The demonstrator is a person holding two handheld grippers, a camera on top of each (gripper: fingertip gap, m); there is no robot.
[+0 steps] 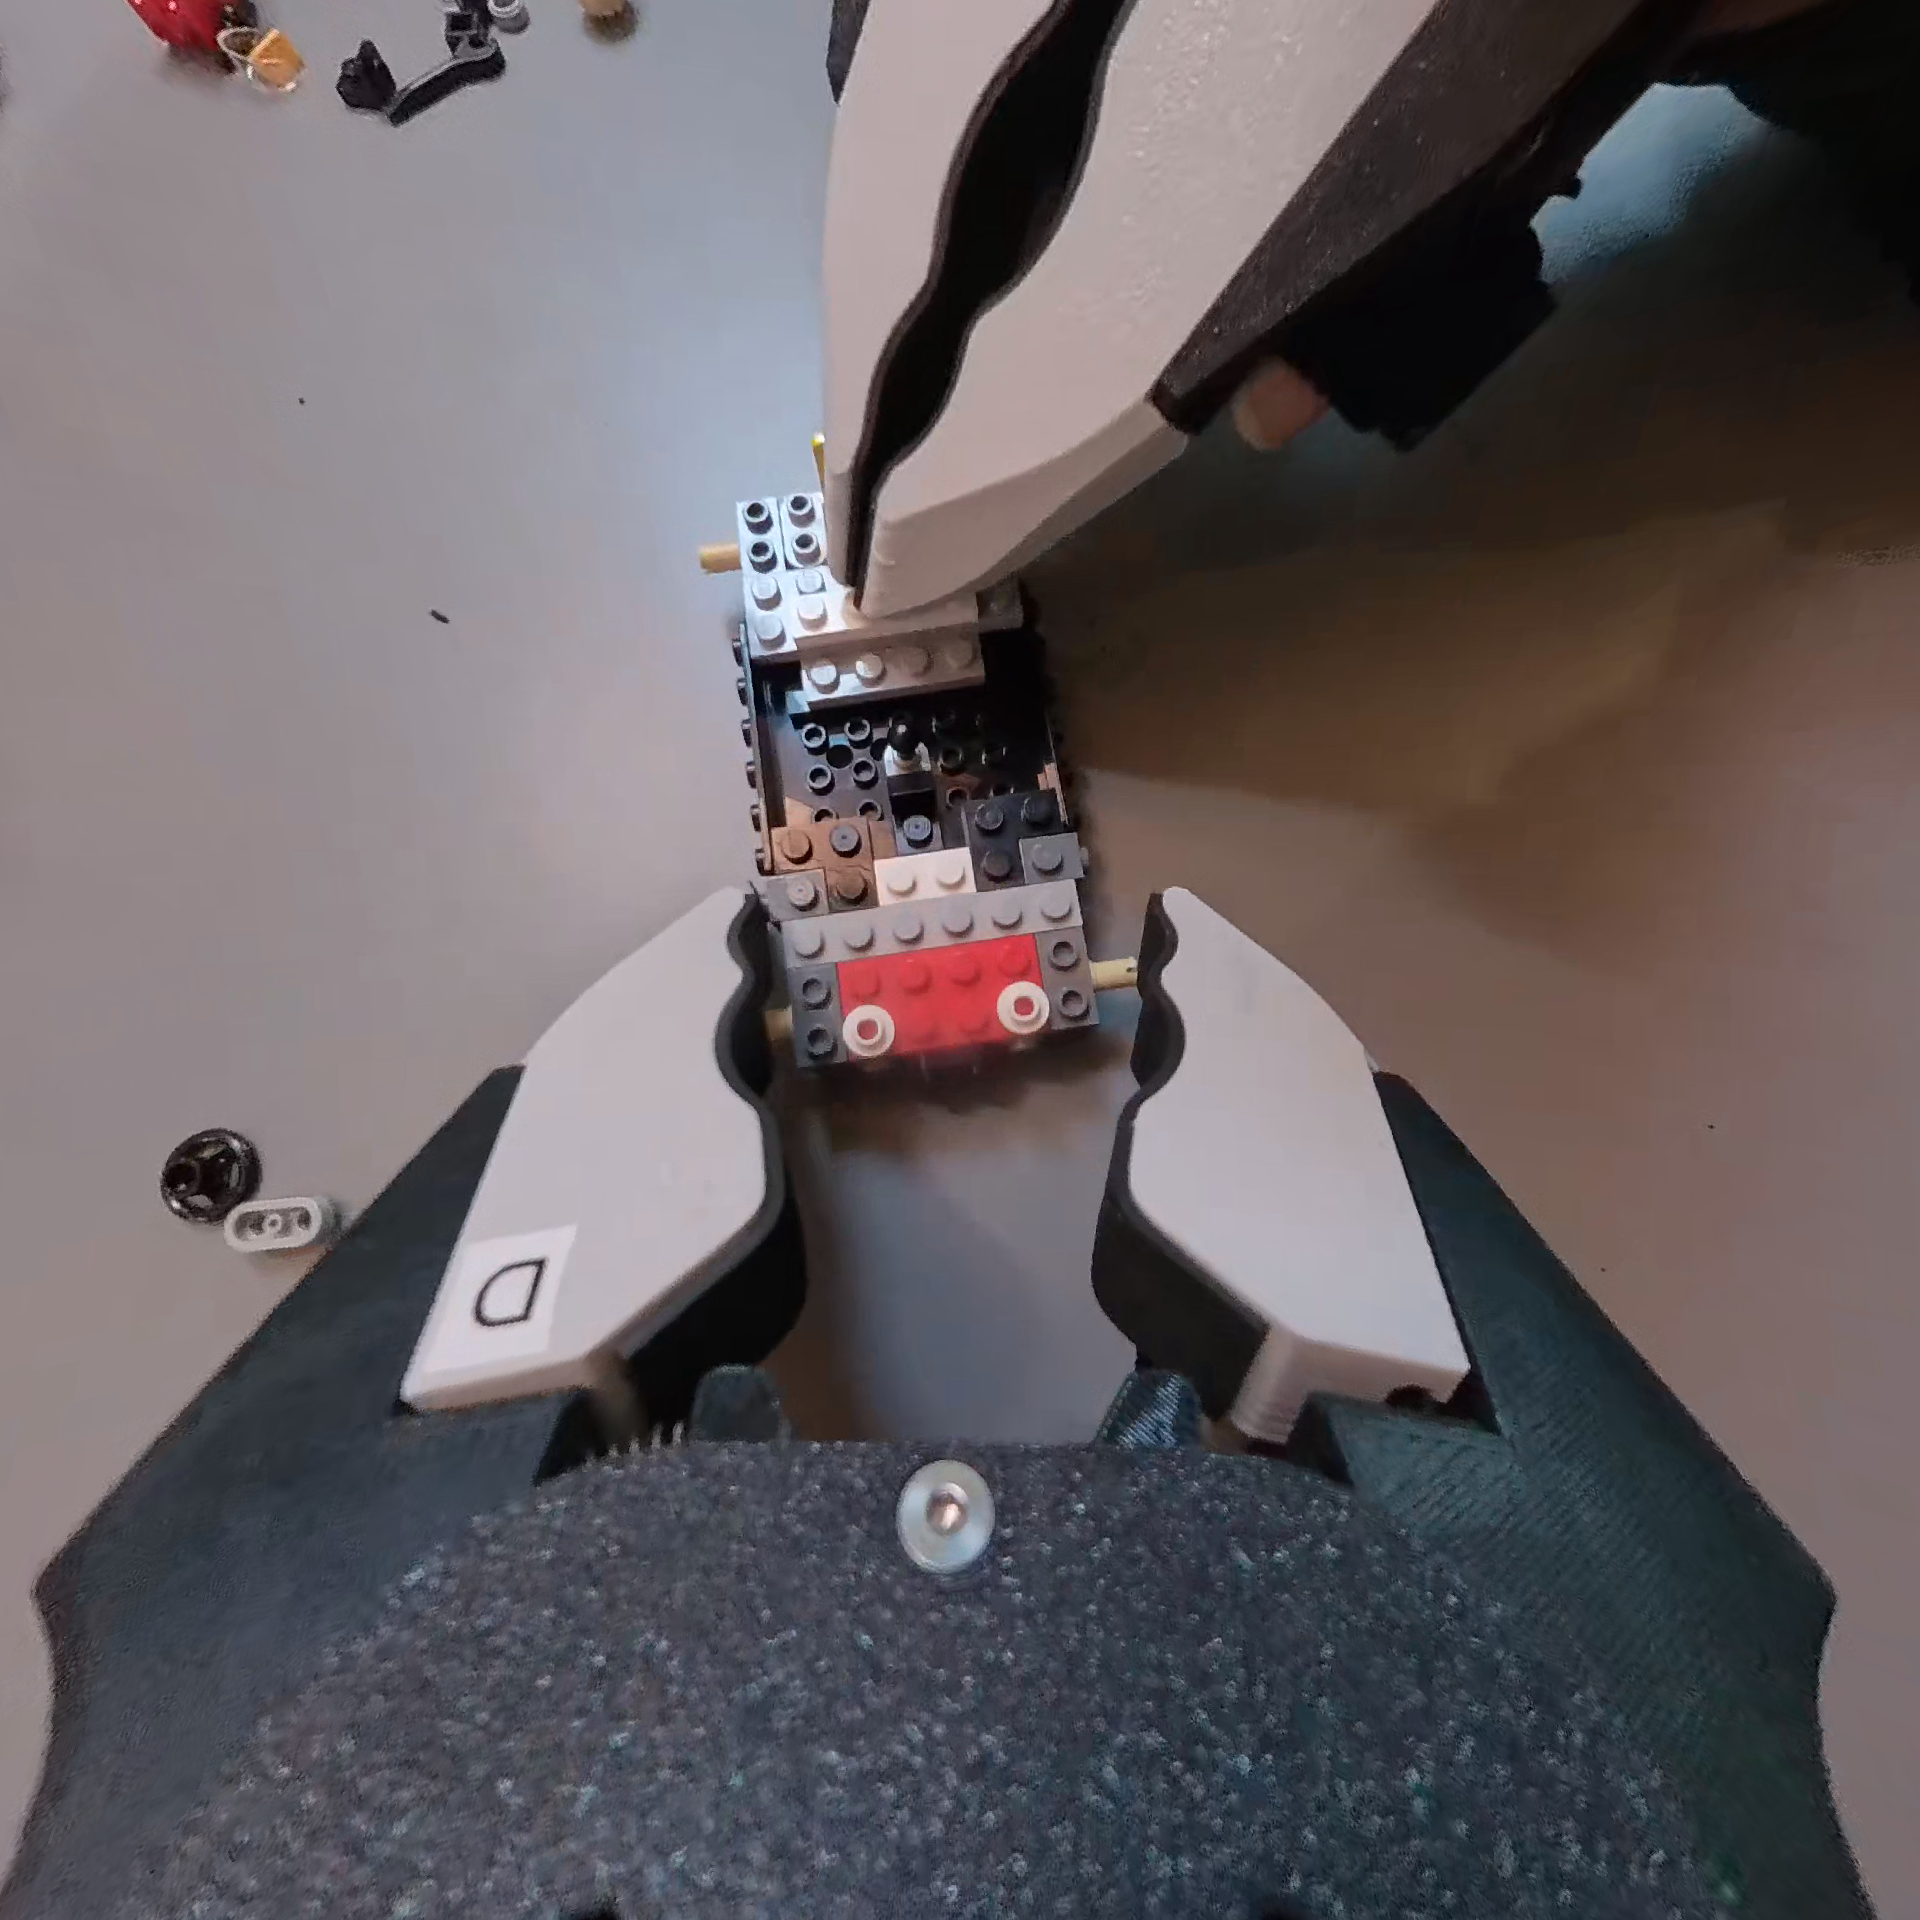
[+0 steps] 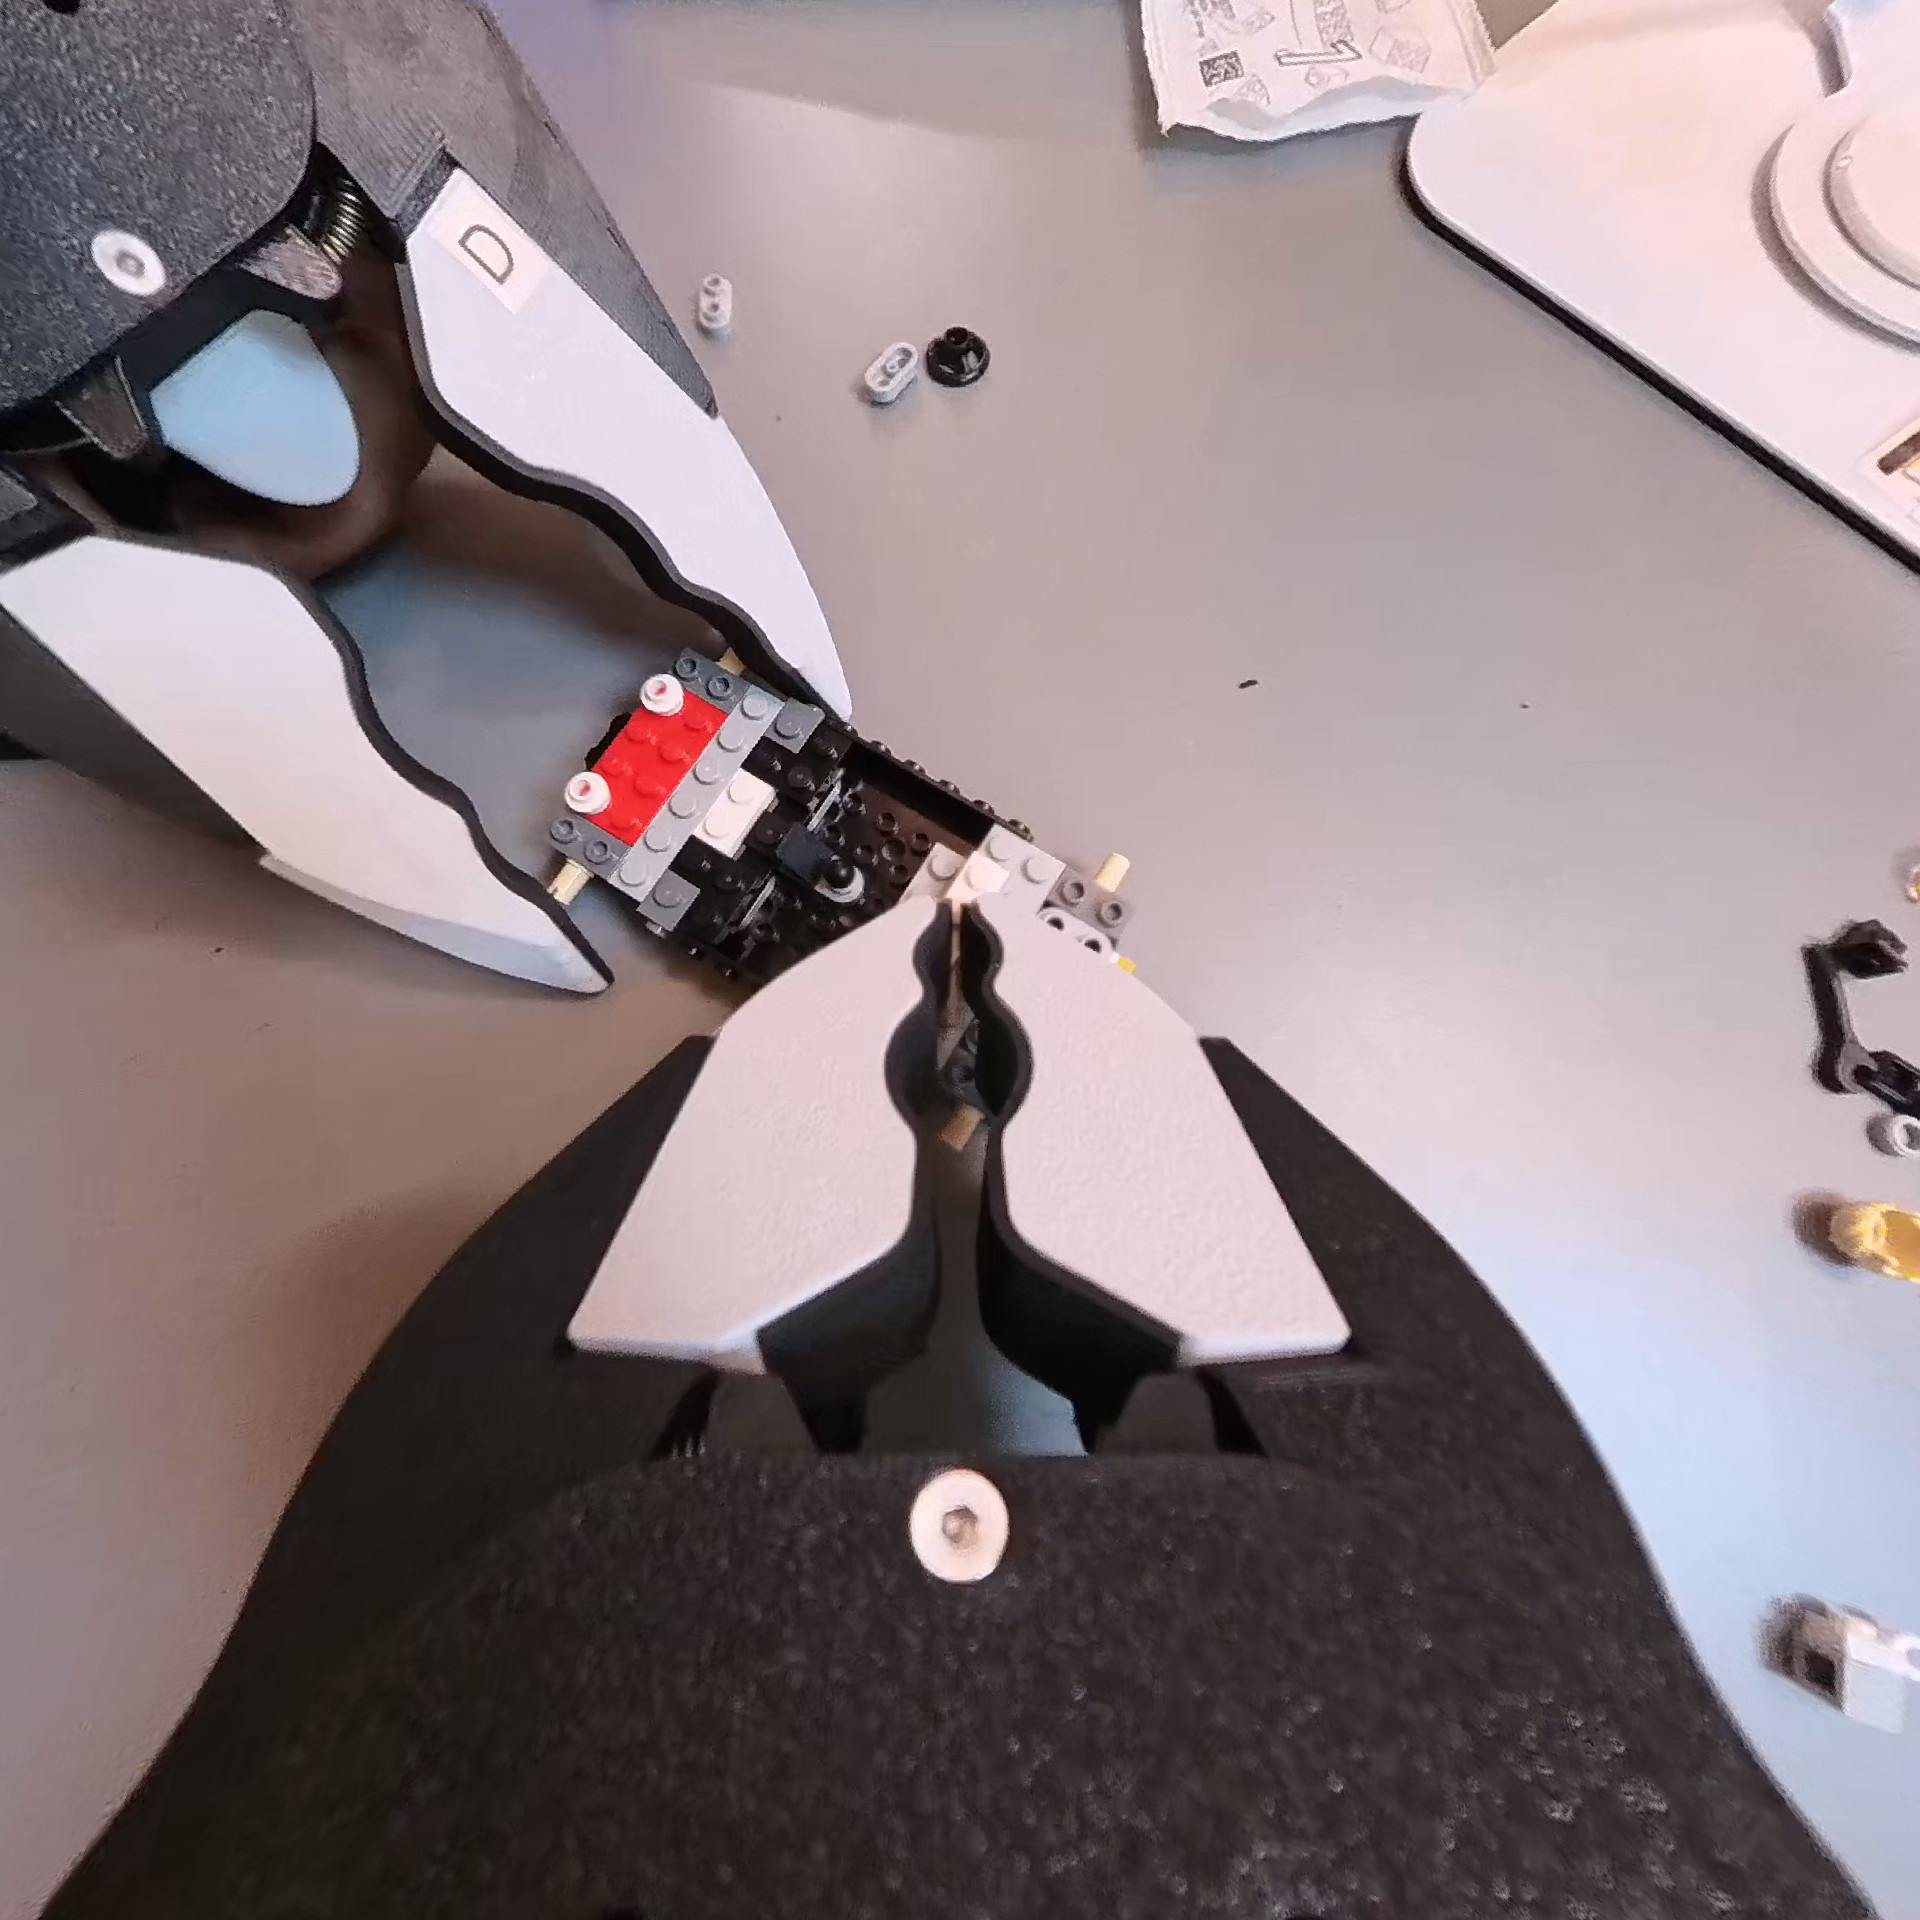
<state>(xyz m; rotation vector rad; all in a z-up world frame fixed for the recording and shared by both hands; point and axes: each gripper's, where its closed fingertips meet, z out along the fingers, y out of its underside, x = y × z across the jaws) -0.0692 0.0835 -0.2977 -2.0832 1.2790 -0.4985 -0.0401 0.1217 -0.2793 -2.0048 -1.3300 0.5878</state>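
The left gripper (image 1: pixel 954 971) had its jaws standing wide apart around the red-topped end of a small brick-built model (image 1: pixel 914 800) that lay flat on the grey table (image 1: pixel 364 623). The model sat between the two pads without being squeezed: on the right side a tan axle pin (image 1: pixel 1114 974) reached out to just meet the right pad, and on the left the pad stood close beside the model's edge, with another tan pin tip just at it. Straight ahead of these jaws the model ran away in layers: a red plate (image 1: pixel 935 992) with two white round studs, a grey strip, a white piece, then a dark studded floor with a small black lever.

At the far end of the model, the right gripper (image 2: pixel 957 914) came down with its jaws together, their tips pinched on a small white piece (image 2: pixel 982 878) sitting on the light grey plates there. From the left wrist view its closed tips met the top of the model's far end.

Off to the left of the left jaws, near the gripper body, lay a black wheel-shaped part (image 1: pixel 208 1172) and a small grey link (image 1: pixel 278 1224) side by side. Far ahead and left lay loose black parts (image 1: pixel 426 78). To the right of the right jaws lay a black bracket (image 2: pixel 1860 1023), a gold-coloured piece (image 2: pixel 1870 1236) and a grey-and-white block (image 2: pixel 1849 1668); far ahead lay a folded paper sheet (image 2: pixel 1309 62) and a white flat base (image 2: pixel 1662 208).
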